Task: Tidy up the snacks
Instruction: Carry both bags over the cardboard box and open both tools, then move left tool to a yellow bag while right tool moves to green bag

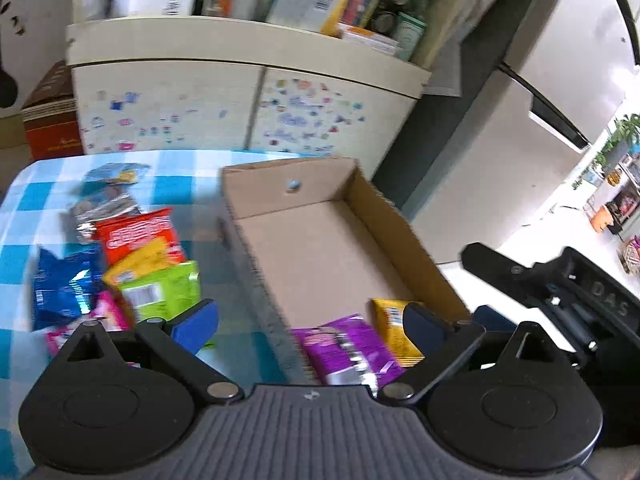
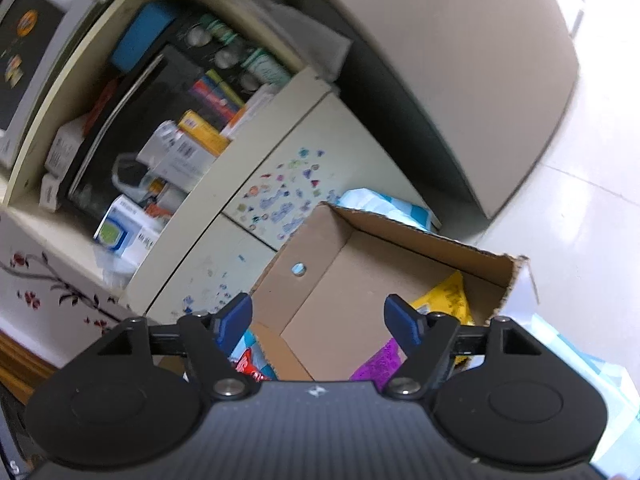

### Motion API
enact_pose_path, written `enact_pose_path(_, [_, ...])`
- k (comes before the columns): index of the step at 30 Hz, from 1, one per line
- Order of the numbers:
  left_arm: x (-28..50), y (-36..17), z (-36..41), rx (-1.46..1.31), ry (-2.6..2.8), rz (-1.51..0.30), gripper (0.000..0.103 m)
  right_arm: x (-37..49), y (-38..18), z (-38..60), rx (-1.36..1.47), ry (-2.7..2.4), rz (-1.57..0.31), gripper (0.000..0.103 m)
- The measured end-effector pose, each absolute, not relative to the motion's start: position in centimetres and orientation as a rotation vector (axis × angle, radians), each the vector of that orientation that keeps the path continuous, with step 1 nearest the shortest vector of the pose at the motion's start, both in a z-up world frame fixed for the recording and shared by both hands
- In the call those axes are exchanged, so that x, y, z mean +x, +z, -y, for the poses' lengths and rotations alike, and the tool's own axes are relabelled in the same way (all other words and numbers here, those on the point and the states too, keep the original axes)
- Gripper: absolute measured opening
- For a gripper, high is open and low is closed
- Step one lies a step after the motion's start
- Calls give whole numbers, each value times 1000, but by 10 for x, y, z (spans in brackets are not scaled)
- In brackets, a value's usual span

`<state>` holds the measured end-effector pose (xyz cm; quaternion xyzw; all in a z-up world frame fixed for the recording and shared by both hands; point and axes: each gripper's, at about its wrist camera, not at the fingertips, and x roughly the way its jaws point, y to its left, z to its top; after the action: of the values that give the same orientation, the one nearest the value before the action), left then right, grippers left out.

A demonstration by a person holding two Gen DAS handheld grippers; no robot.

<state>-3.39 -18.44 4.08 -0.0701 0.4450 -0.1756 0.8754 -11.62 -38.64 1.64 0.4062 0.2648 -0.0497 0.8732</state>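
Both the left gripper (image 1: 310, 326) and the right gripper (image 2: 318, 320) were spread and empty above the cardboard box (image 1: 320, 256), where a purple packet (image 1: 348, 350) and a yellow packet (image 1: 394, 330) already lay, while the other snack packets (image 1: 132, 268) waited beside the box on the checked cloth (image 1: 36, 196).

Left black two-finger gripper with blue pads (image 1: 312, 324) held tilted steeply downward, jaws spread wide, nothing clamped between. Right black two-finger gripper with blue pads (image 2: 318, 324) angled down more gently, jaws parted, empty, rolled toward one o'clock.
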Motion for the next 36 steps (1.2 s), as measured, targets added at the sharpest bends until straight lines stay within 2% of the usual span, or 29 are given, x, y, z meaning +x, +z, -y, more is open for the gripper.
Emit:
enact_pose_path(21, [-20,40,45,-258,-159,-933,103,-97,20,312,613,128,-596,75])
enact_pose_path(36, [-45,-43,31,-380,-91,-1107,103,-86,6,267,516,245,-663,75])
